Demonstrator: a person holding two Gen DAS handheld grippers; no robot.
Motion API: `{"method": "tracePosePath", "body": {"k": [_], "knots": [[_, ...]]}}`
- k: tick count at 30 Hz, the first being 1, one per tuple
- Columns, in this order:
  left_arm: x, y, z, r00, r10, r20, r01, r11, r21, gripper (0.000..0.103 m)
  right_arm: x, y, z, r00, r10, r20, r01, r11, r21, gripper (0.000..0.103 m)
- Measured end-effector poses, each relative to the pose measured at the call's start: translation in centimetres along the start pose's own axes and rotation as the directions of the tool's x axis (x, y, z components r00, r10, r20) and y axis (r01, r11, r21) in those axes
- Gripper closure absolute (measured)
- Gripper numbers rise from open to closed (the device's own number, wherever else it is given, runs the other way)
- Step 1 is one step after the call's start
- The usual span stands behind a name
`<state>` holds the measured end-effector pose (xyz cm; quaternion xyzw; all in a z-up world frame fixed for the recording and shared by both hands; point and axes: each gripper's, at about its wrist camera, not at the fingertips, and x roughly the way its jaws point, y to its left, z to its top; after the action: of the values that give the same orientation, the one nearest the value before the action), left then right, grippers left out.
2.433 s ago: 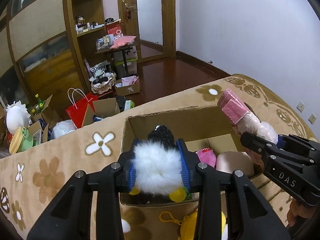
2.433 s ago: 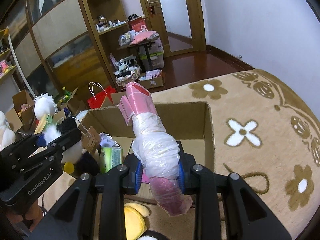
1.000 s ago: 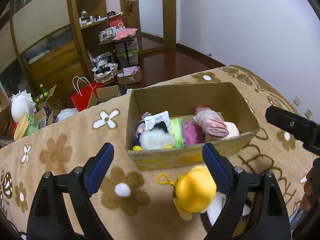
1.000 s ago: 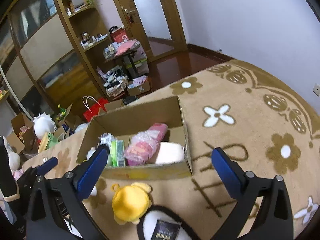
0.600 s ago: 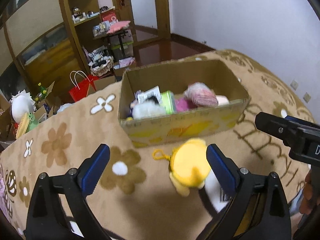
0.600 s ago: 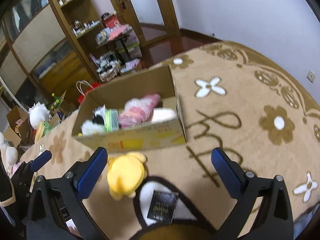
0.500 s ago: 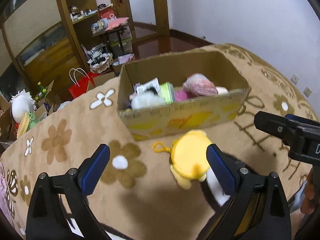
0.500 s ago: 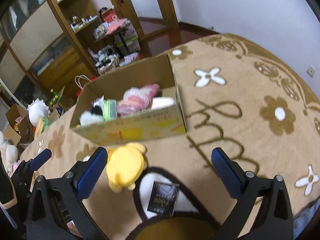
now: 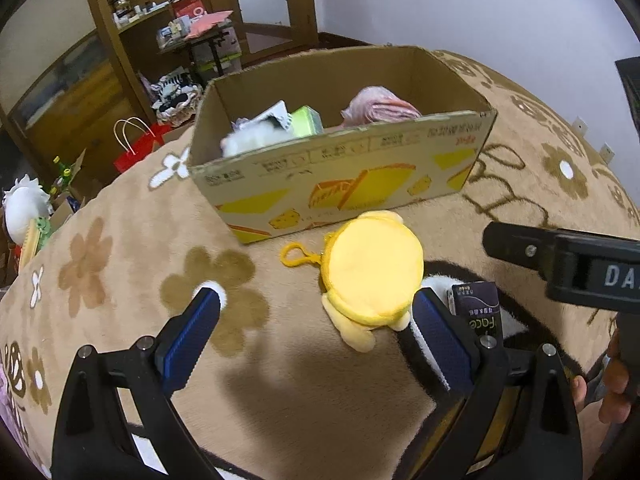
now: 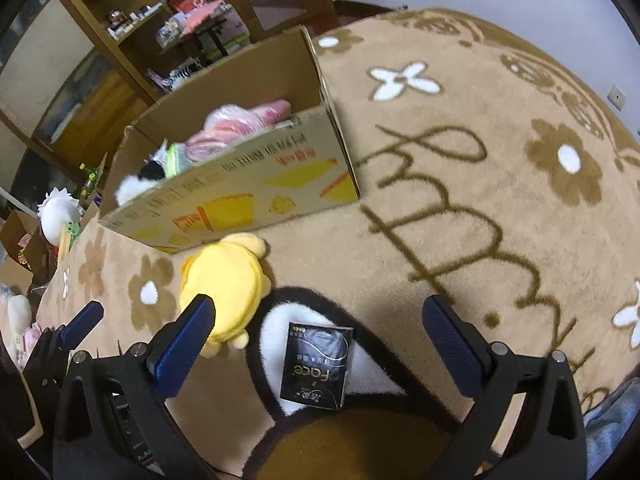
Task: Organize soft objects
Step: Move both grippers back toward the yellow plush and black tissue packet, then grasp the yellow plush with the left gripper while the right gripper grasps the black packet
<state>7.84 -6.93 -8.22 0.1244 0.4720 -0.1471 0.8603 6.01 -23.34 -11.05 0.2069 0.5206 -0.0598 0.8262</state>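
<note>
A round yellow plush (image 9: 374, 268) with a keyring loop lies on the flowered rug just in front of the cardboard box (image 9: 340, 176). My left gripper (image 9: 316, 328) hangs open above the rug, and the plush sits just ahead of its right finger. A black tissue pack (image 10: 316, 364) lies flat between the pads of my open right gripper (image 10: 318, 344), untouched; the yellow plush (image 10: 224, 284) is by its left finger. The box (image 10: 240, 192) holds a pink wrapped bundle (image 10: 236, 124), a green pack and a white-and-black furry plush (image 9: 248, 142).
The tan rug (image 10: 480, 184) stretches wide to the right of the box. Beyond the rug's far edge are wooden shelves (image 9: 132, 20), a red bag (image 9: 134, 148) and cartons of toys. A hand (image 9: 612, 384) holds the right gripper's handle (image 9: 560, 256).
Both grippers let go of the furry plush and the pink bundle, which now lie in the box. Both have since pulled back and sunk toward the rug, jaws wide.
</note>
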Motion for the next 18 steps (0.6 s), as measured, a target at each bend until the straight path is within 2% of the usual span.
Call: {"method": "tracePosePath", "body": {"k": [5, 7, 10, 13, 15, 18], "knots": [[1.3, -0.6, -0.2, 1.0, -0.013, -0.028, 0.013, 1.0, 0.015, 0.007, 2.0, -0.3, -0.3, 0.998, 0.006, -0.067, -0.005, 1.0, 0.015, 0.006], [1.7, -0.8, -0.3, 0.999, -0.015, -0.036, 0.015, 1.0, 0.02, 0.007, 2.7, -0.3, -0.4, 0.996, 0.009, -0.09, -0.007, 1.0, 0.019, 0.015], [2.2, -1.1, -0.4, 0.999, -0.021, -0.047, 0.022, 0.999, 0.025, 0.007, 3.8, -0.4, -0.7, 0.991, 0.017, -0.132, -0.013, 1.0, 0.028, 0.017], [2.7, -1.4, -0.5, 0.998, -0.023, -0.056, 0.025, 0.999, 0.035, 0.007, 4.8, -0.5, -1.0, 0.981, 0.07, -0.179, -0.061, 0.997, 0.057, 0.019], [3.0, -1.7, -0.5, 0.998, -0.023, -0.059, 0.025, 0.999, 0.044, 0.007, 5.4, -0.4, -1.2, 0.977, 0.076, -0.198, -0.065, 0.996, 0.061, 0.02], [3.4, -2.1, -0.6, 0.998, -0.026, -0.064, 0.03, 0.998, 0.057, 0.007, 6.0, -0.3, -1.5, 0.975, 0.054, -0.215, -0.044, 0.998, 0.05, 0.03]]}}
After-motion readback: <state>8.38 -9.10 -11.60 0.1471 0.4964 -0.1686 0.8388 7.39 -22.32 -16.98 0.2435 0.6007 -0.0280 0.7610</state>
